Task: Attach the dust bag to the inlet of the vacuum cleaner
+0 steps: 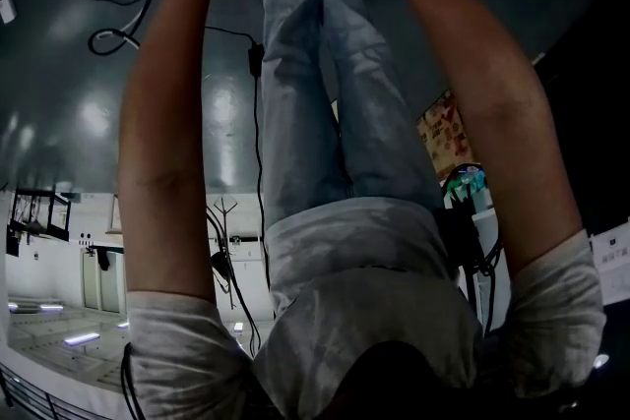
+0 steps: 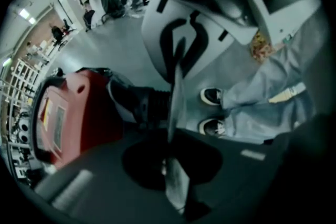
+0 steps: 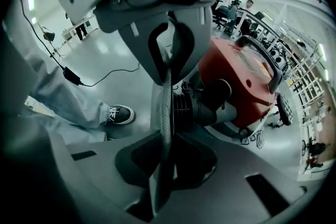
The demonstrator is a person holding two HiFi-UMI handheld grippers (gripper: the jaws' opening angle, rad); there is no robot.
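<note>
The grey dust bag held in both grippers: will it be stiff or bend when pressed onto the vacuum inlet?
The dust bag shows as a thin edge, pinched by the left gripper and the right gripper. It bows slightly in the right gripper view, so it probably flexes under pressure. Being thin, it is likely light.
</note>
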